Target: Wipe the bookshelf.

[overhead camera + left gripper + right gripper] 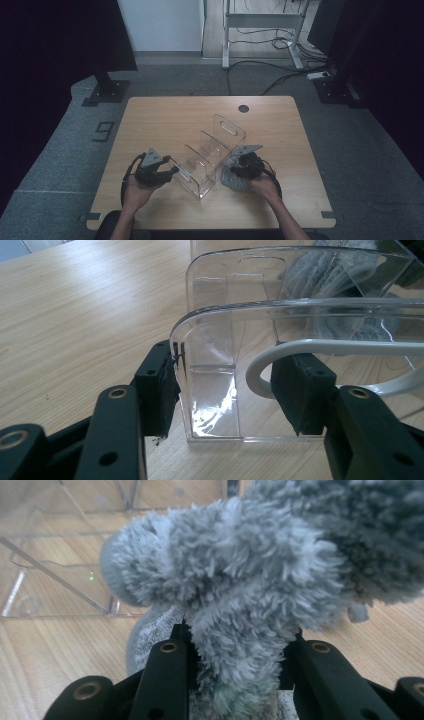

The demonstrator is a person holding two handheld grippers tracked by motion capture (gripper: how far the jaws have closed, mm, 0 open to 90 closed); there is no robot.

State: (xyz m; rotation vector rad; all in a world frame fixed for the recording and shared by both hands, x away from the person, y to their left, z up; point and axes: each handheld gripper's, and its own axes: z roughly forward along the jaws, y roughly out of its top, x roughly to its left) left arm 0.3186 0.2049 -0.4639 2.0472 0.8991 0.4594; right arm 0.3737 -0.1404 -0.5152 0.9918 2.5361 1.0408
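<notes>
1. The fluffy grey fabric item, perhaps a thick sock [235,575], is clamped between the jaws of the right hand-held gripper [243,167]. In the high view it hangs as a grey bundle [233,179] at the near right of the clear plastic compartment organiser [210,150], just beside its right wall and low over the desk [165,115].

2. The relation that counts: from the right hand-held gripper, the organiser lies to the left and slightly farther away. Its long axis runs diagonally, from the near left corner by the left hand to the far right end with the oval handle cut-out [229,127]. The dividers cross that axis, so the compartments open upward in a row.

3. The right hand is plainly the nearer one to the open compartments on that side. I judge that the fabric must rise over the rim before it can go down inside.

4. The left hand-held gripper [167,172] holds the near left end wall [210,370] of the organiser. One pad presses its outer face, and the other sits inside by the white-edged handle slot [320,345]. It stands half closed on the wall, steadying the box.

5. The desk is light wood with rounded corners and a dark cable hole [243,108] at its far edge.

6. Around it lies grey carpet [60,145], with dark curtains at both sides, a white frame and loose cables [260,70] on the far floor.
</notes>
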